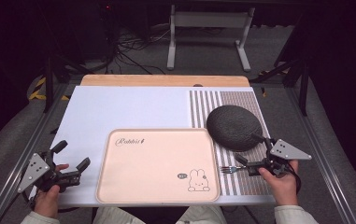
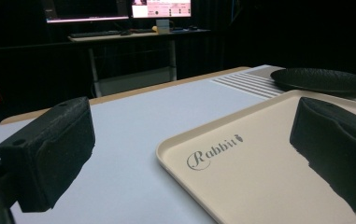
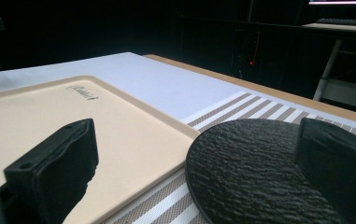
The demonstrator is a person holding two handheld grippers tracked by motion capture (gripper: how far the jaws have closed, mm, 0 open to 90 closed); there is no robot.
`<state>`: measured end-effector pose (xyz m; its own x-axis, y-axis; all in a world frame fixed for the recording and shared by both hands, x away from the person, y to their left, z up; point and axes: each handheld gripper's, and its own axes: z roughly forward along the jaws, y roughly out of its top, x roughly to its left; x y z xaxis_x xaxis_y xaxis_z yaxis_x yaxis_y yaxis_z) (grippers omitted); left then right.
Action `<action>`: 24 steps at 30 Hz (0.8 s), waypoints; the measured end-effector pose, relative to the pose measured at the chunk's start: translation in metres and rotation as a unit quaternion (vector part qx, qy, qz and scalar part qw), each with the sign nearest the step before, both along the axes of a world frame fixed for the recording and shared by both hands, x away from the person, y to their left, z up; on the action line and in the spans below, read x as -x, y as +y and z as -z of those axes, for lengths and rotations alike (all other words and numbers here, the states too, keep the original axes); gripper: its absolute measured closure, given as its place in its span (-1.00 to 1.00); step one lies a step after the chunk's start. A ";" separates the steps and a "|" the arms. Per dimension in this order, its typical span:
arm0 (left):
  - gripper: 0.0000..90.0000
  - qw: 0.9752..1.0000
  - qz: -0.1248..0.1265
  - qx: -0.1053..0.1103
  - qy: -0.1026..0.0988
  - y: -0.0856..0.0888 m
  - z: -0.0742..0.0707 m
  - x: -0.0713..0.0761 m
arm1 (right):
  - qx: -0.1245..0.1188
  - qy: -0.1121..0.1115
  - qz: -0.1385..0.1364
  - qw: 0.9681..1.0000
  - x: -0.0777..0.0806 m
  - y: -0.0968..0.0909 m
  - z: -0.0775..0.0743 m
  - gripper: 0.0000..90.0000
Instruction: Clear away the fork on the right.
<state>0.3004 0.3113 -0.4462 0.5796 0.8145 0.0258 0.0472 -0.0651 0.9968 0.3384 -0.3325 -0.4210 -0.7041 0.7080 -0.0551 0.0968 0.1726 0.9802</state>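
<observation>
A beige tray (image 1: 119, 186) printed with "Rabbit" and a rabbit drawing lies at the front centre of the table. Right of it, a dark round plate (image 1: 234, 127) rests on a striped placemat (image 1: 243, 184), and a fork (image 1: 229, 169) lies on the mat near the tray's right edge. My left gripper (image 1: 73, 155) is open, left of the tray above the white mat (image 1: 119, 107). My right gripper (image 1: 249, 149) is open between plate and fork, its lower jaw close to the fork's handle. The left gripper view shows the open left gripper (image 2: 194, 126) facing the tray (image 2: 166, 149) and plate (image 2: 323, 79). In the right gripper view, the right gripper (image 3: 199, 144) is open over the plate (image 3: 250, 172) and tray (image 3: 143, 109).
The wooden table edge (image 1: 166, 80) runs along the back, with a white desk frame (image 1: 208, 37) and cables on the floor beyond. Metal rails flank the table on both sides. A desk with lit monitors (image 2: 161, 8) stands far off.
</observation>
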 end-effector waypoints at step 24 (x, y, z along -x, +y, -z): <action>-0.98 1.000 -0.003 0.001 0.002 0.000 0.000 0.000 | 0.107 0.035 -0.015 0.994 -0.022 -0.001 -0.046 -0.93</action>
